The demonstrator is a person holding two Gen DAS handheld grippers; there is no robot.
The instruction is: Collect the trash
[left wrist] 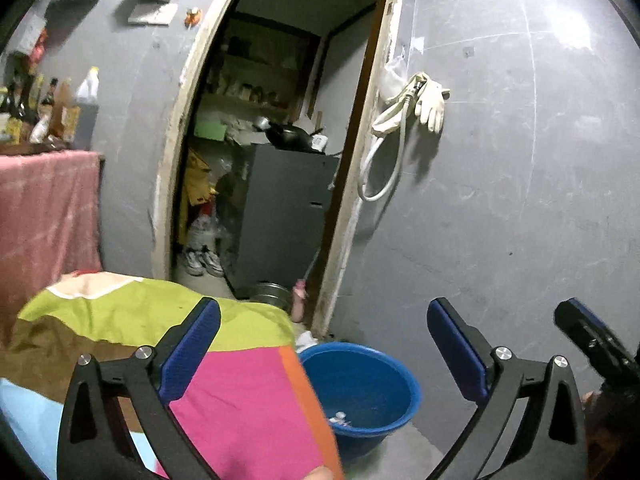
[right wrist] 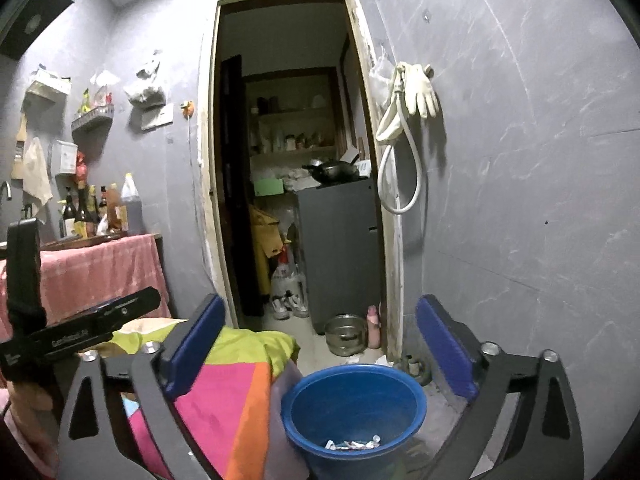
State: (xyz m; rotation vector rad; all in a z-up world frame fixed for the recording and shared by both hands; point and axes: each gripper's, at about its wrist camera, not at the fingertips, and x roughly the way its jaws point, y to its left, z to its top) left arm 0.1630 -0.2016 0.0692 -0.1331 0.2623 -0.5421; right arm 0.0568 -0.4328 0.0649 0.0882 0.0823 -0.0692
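A blue plastic bucket (left wrist: 380,376) stands on the floor beside a table covered with a multicoloured cloth (left wrist: 240,392). It also shows in the right wrist view (right wrist: 304,404). Small white scraps of trash (right wrist: 352,445) lie at its bottom; they show in the left wrist view too (left wrist: 340,419). My left gripper (left wrist: 324,344) is open and empty, above the cloth edge and the bucket. My right gripper (right wrist: 320,344) is open and empty, held above the bucket. The right gripper's body shows at the right edge of the left wrist view (left wrist: 592,340).
An open doorway (right wrist: 288,160) leads to a storeroom with a dark cabinet (right wrist: 340,256), shoes (right wrist: 290,306) and a metal pot (right wrist: 346,334) on the floor. A pink-draped counter (right wrist: 96,272) with bottles stands left. Gloves and a hose (right wrist: 416,92) hang on the grey wall.
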